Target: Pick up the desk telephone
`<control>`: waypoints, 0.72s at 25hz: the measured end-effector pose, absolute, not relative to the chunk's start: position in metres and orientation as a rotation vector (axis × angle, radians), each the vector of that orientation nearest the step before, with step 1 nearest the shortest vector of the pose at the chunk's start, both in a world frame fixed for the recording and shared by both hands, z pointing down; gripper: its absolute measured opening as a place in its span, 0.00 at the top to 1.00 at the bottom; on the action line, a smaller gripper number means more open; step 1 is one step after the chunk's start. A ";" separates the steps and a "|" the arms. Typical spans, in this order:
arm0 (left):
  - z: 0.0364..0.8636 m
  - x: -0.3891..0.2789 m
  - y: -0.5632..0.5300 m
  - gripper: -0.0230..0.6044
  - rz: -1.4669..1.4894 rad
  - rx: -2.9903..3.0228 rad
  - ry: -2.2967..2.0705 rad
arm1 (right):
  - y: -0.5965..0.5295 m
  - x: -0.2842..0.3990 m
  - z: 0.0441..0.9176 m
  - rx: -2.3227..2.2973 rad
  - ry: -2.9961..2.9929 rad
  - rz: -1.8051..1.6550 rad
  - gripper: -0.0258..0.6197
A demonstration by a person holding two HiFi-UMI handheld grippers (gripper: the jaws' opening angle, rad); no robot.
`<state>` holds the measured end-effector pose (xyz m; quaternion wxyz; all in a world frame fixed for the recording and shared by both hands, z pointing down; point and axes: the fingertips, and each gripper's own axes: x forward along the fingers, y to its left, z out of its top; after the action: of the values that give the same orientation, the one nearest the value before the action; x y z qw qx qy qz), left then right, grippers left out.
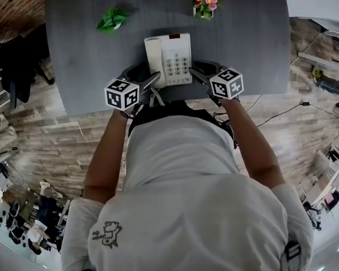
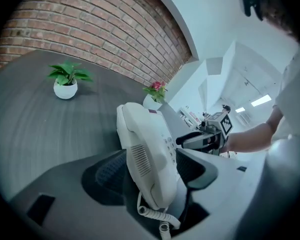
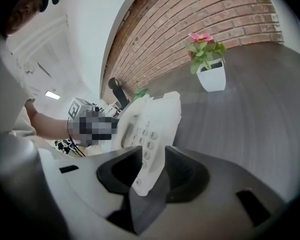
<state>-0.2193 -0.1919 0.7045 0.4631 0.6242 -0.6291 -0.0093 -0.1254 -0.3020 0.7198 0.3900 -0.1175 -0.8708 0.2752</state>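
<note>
Left arm: the bare left forearm (image 1: 106, 154) reaches forward from the body with the elbow out, and the marker cube sits above the fist.
Right arm: the right forearm (image 1: 253, 140) mirrors it and angles inward toward the middle of the worktop (image 1: 79, 55).
Left claw: the left claw (image 1: 147, 79) points forward and to the right. Its jaws straddle the near left corner of the desk telephone (image 1: 169, 60) and press against it on the handset side.
Right claw: the right claw (image 1: 196, 72) points forward and to the left. Its jaws are closed on the near right corner of the telephone, beside the keypad.
Telephone position: it is at the near edge of the grey worktop, centred in front of the person, between the two claws. Whether its base is off the surface cannot be told.
Telephone direction: its long axis runs straight away from the person. The face is turned up, with the handset (image 1: 153, 58) lying along the left side and the keypad (image 1: 176, 66) on the right. A dark strip marks the far end.
Cord: a coiled cord (image 2: 157, 218) hangs at the near end, seen in the left gripper view.
Other items: a green plant (image 1: 113, 20) stands at the far left of the worktop. A pink-flowered plant (image 1: 205, 3) stands at the far right. Both are well apart from the telephone.
</note>
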 end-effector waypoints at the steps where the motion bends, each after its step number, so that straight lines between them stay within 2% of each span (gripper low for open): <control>1: 0.708 -0.219 -0.192 0.44 -0.033 1.533 -1.534 | -0.304 -0.126 0.723 -0.294 -2.209 0.706 0.76; 18: 0.728 -0.217 -0.204 0.43 -0.253 1.569 -1.353 | -0.300 -0.134 0.742 -0.384 -2.143 0.904 0.83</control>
<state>-0.2170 -0.2044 0.7278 0.5031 0.6495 -0.5604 -0.1049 -0.1337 -0.3004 0.7417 0.3821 -0.1505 -0.8401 0.3543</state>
